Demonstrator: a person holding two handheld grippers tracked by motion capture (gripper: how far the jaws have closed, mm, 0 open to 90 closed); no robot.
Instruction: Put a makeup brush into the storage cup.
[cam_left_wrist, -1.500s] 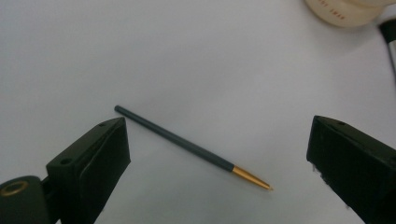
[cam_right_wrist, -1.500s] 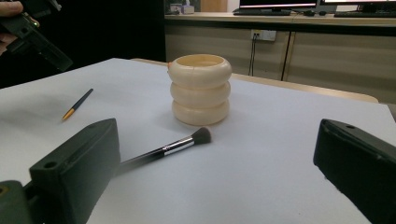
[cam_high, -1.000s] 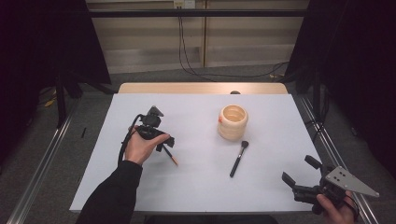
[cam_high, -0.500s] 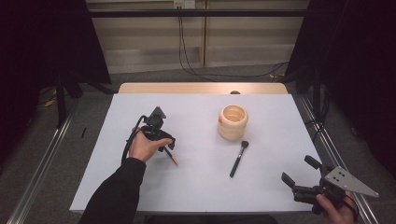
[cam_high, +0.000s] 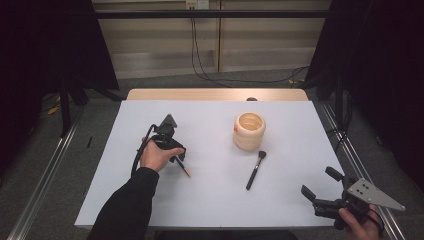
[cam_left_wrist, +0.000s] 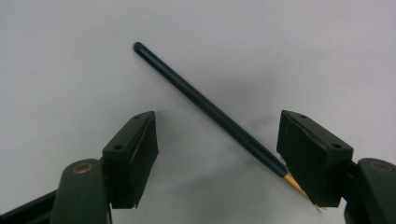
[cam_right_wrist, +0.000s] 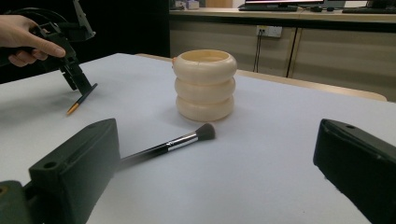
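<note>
A white counter (cam_high: 210, 200) with a smooth, matt, paper-like top and a strip of pale bare wood along its far edge. On it lies a thin pencil (cam_left_wrist: 205, 105) with a dark, smooth, slightly satin coating and a yellow-orange end. A cream ringed holder (cam_right_wrist: 205, 85) looks like smooth matt plastic or wood; which one cannot be told. A makeup brush (cam_right_wrist: 173, 143) has a glossy black handle, a shiny metal collar and soft dark bristles. The left gripper's fingers (cam_left_wrist: 133, 154) are matt black plastic with flat, dull pads and brass-coloured pivot fittings.
</note>
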